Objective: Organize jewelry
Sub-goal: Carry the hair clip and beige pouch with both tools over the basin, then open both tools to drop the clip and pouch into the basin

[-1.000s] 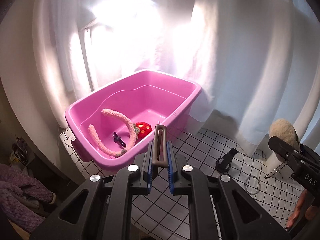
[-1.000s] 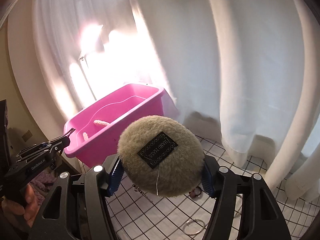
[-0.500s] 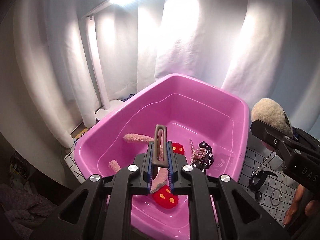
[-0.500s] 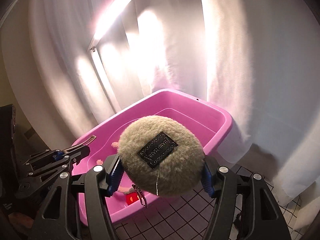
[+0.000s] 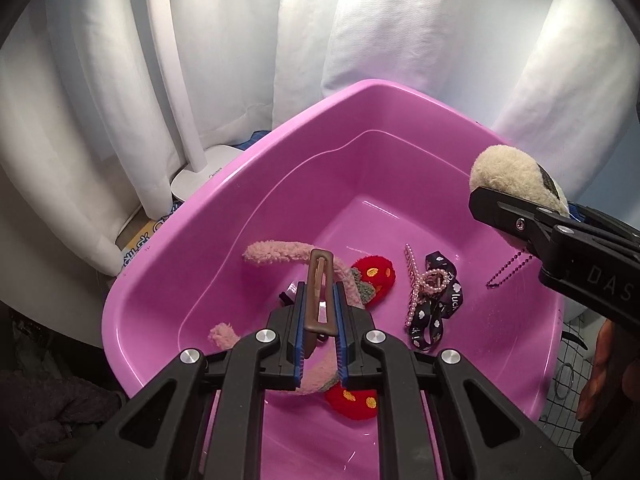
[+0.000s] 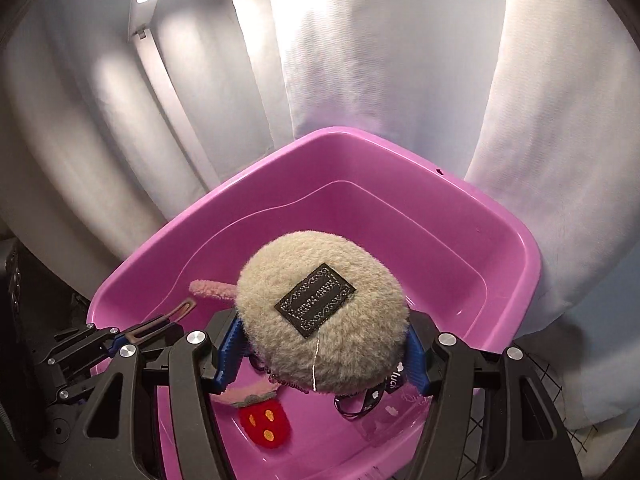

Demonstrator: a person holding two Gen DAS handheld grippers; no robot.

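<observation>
Both our grippers hang over the pink tub (image 5: 192, 236); our left gripper (image 5: 319, 312) pinches a brown hair clip (image 5: 320, 280); our right gripper (image 6: 322, 356) squeezes a fluffy beige pouch (image 6: 320, 312); a plush strawberry headband (image 5: 280, 254) lies on the tub's floor.

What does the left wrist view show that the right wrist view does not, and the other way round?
Only the left wrist view shows the pearl hair clip in the tub, the bead chain hanging from the pouch, and a white lamp base behind the tub. Only the right wrist view shows the dark label on the fluffy pouch. Both show the pink tub, the brown hair clip, the strawberry headband and the black ribbon.
</observation>
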